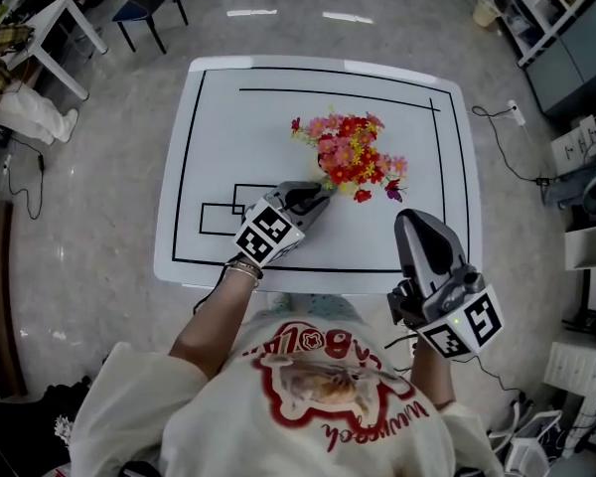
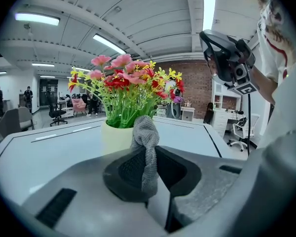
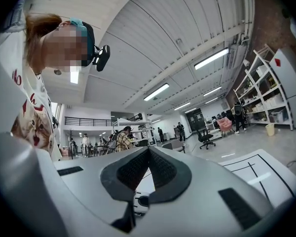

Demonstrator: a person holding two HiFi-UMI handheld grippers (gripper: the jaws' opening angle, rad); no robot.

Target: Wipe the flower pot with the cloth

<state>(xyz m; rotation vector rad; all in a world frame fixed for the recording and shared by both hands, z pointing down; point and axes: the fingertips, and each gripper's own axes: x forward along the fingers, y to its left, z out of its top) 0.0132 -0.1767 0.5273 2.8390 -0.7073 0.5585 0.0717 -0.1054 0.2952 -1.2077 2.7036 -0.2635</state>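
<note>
Looking down from the head view, the white table [image 1: 219, 137] with its black lines carried a bunch of red, pink and yellow flowers [image 1: 353, 155] right of centre. The blooms hid the vessel under them. The left gripper [image 1: 323, 195] lay low over the table, its tip right at the near-left side of the bunch. The right gripper [image 1: 414, 225] was well apart from it, above the table's near right edge.

The left gripper view gave what the head view could not: the pale yellow flower pot [image 2: 117, 138], upright on the table just beyond the jaws, with green stems rising out of it. It also showed the grey cloth [image 2: 147, 142], which could hardly be made out from above. The left jaws were pressed together on that cloth. A knotted-looking fold of it stood up above the jaw tips and overlapped the pot's right rim in the picture. Whether cloth and pot actually touched could not be told. The right gripper appeared there too, high at the right, held in the person's hand.

The right gripper view showed neither pot nor cloth, only the ceiling, distant people, the person's shirt and a lined corner of the table at lower right. Its jaws met tip to tip, with nothing between them.
</note>
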